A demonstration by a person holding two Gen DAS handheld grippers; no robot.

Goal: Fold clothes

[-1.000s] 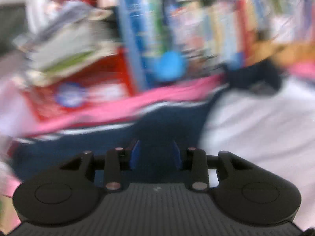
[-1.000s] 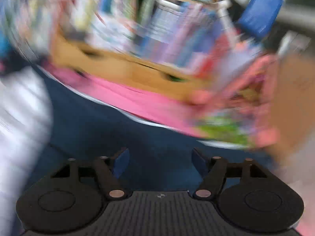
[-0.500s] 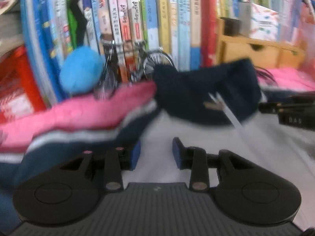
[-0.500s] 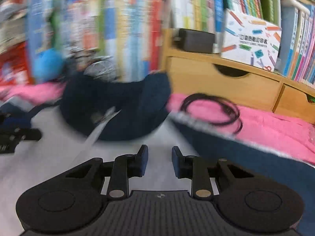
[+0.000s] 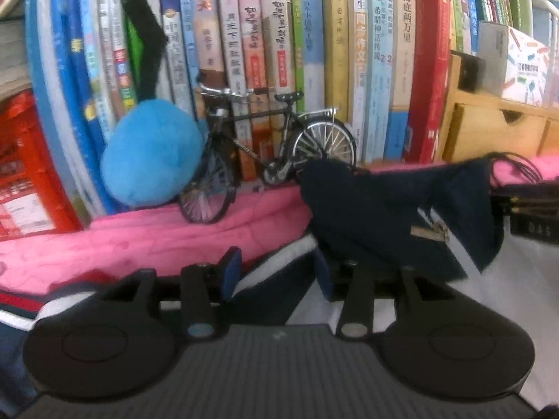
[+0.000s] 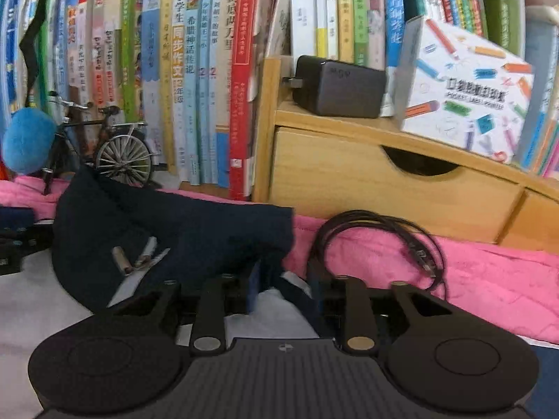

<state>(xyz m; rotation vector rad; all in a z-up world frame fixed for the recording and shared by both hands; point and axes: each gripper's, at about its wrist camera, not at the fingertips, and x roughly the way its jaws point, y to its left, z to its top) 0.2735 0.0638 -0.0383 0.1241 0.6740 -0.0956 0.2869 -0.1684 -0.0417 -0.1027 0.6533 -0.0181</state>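
One garment is in play: a white top with a navy hood and navy sleeves edged in white and red, lying on a pink quilt. In the left wrist view the hood sits right of centre, slumped in a soft mound with two short drawstring tips lying on it; the white body fills the lower right of the frame and a navy sleeve with a white band runs off toward the lower left. In the right wrist view the same hood lies left of centre, with white cloth below it at the lower left.

Two grippers show. The left gripper has its two blue-padded fingers apart, with navy and white cloth between them; whether the pads touch the cloth I cannot tell. The right gripper also has its fingers parted, with a fold of white and navy fabric in the gap. Each gripper appears as a dark shape at the edge of the other's view.

Behind the quilt stands one long row of books. In front of it are one model bicycle and one blue plush ball, left of centre. One wooden drawer unit sits at centre right of the right wrist view, carrying one black charger and one white box. One coiled black cable rests on the quilt just right of the hood.
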